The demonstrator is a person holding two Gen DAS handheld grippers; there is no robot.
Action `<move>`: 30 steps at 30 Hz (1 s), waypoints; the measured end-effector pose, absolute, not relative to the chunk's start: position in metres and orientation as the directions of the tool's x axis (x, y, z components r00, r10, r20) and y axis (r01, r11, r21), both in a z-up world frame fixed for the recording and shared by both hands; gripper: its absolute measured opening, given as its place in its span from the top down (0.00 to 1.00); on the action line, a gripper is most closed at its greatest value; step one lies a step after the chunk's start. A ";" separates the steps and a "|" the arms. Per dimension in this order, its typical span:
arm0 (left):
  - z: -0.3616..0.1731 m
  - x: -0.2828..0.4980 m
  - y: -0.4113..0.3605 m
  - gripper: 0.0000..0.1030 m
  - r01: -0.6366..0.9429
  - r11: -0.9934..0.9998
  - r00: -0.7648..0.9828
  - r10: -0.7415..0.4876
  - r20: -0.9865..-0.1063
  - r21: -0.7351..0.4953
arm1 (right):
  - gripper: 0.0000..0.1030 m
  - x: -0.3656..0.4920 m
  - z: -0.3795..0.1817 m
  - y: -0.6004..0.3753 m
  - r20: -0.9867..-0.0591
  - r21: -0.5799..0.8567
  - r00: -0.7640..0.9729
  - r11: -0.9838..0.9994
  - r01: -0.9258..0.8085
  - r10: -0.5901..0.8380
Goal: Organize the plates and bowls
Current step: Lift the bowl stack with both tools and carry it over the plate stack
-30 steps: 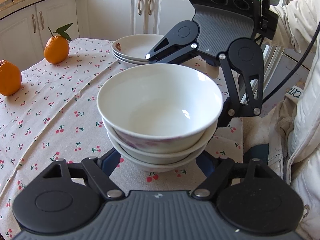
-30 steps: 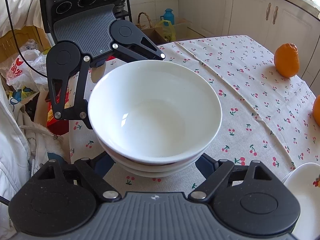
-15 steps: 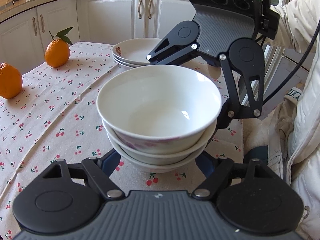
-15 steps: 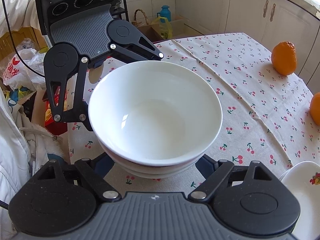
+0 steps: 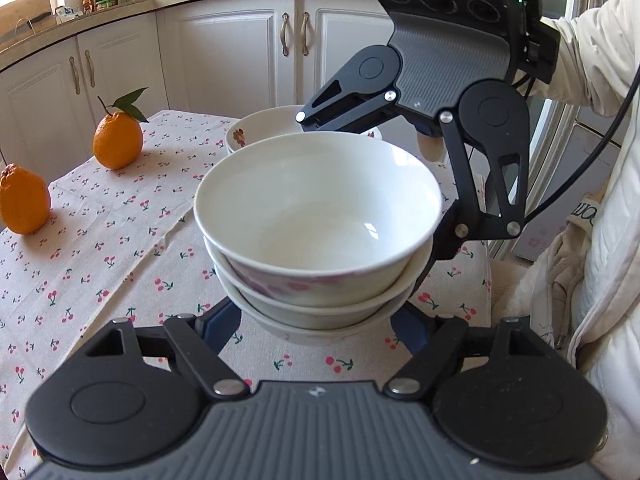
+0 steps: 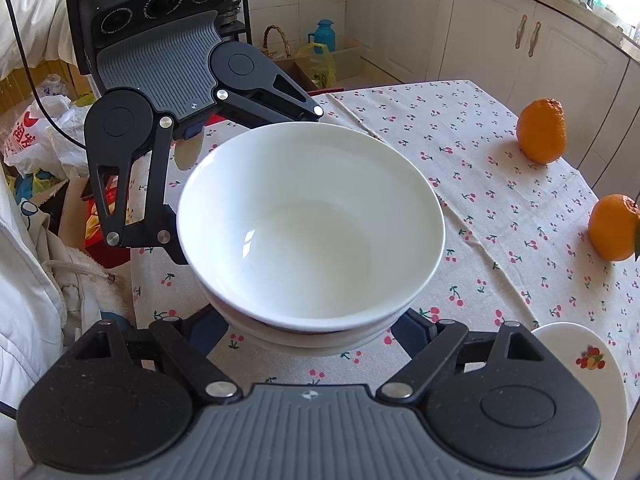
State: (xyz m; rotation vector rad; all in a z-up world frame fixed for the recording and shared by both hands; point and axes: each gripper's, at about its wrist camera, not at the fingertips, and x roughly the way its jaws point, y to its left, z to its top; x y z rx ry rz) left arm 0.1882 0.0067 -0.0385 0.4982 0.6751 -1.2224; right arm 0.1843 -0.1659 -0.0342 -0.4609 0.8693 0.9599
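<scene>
Cherry-print tablecloth (image 5: pixel 100 248) beneath white cabinets (image 5: pixel 224 48); both tongs (image 5: pixel 316 320) (image 6: pixel 316 332) clasp the bowl stack (image 5: pixel 316 240).

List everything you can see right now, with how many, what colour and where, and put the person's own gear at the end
Stacked bowls: three, white, the lower ones with pink flowers, held between the two grippers above the table.
Plates: a stack, count unclear, white with a flower print, on the table behind the bowls.
Oranges: two, orange, one with leaves, on the far side of the table.
Tablecloth: one, cream with red cherries, covering the table.
Cabinets: white, behind the table.
Left hand-held gripper: black, one finger each side of the stack's base.
Right hand-held gripper: black, likewise from the opposite side.
Sleeve: white, behind the right gripper.
</scene>
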 end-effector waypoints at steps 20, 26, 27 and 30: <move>-0.023 0.232 -0.098 0.21 0.981 0.191 0.164 -0.716 -0.678 0.036 | 0.12 0.198 -0.011 -0.269 -0.784 -0.063 0.424 0.622 -0.781 0.453; -0.030 0.250 -0.129 0.21 0.988 0.148 0.134 -0.716 -0.685 0.039 | 0.12 0.205 -0.018 -0.299 -0.785 -0.062 0.450 0.668 -0.741 0.426; -0.031 0.252 -0.134 0.21 0.989 0.142 0.131 -0.715 -0.686 0.041 | 0.12 0.206 -0.020 -0.303 -0.784 -0.062 0.454 0.675 -0.735 0.422; -0.034 0.257 -0.146 0.21 0.990 0.131 0.129 -0.712 -0.690 0.050 | 0.12 0.209 -0.024 -0.313 -0.785 -0.066 0.465 0.691 -0.720 0.410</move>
